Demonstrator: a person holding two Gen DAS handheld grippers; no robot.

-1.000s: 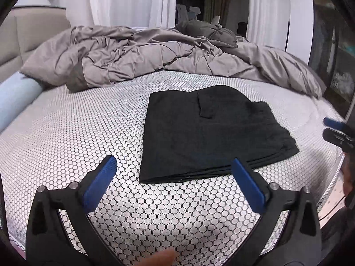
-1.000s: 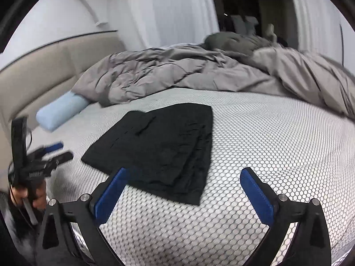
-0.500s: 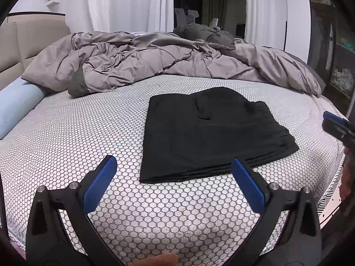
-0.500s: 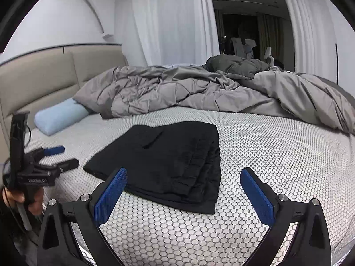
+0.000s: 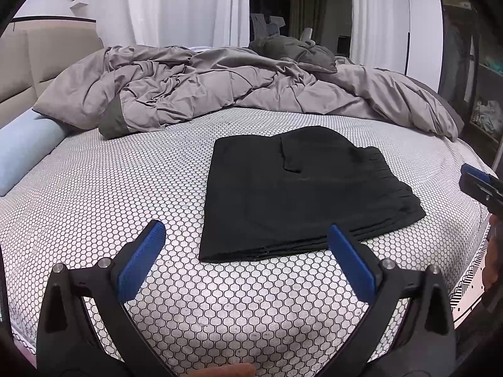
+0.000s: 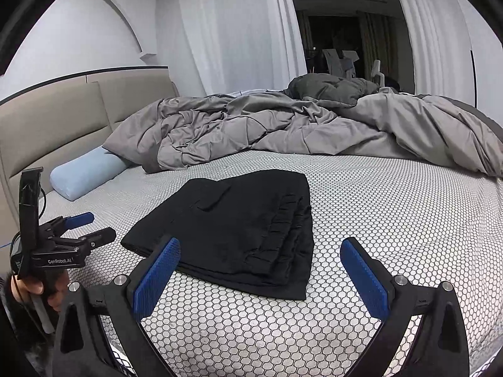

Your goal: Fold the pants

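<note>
Backing away from folded black fabric pants (image 5: pixel 301 191) at twelve o'clock, both grippers' fingers (image 5: pixel 141 257) spread, empty; folding apparently complete.

black pants (image 5: pixel 292 194) on white honeycomb-patterned sheet (image 5: pixel 125 194); grey duvet (image 5: pixel 220 88).

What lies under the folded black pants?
The honeycomb-patterned bed cover shows on every side of the black pants. The patch directly beneath, and the lower fabric layers, stay hidden.

Bare mattress (image 5: pixel 125 194) surrounds the folded pants (image 5: pixel 295 194); only the rumpled duvet (image 5: pixel 220 84) crowds the far side.
</note>
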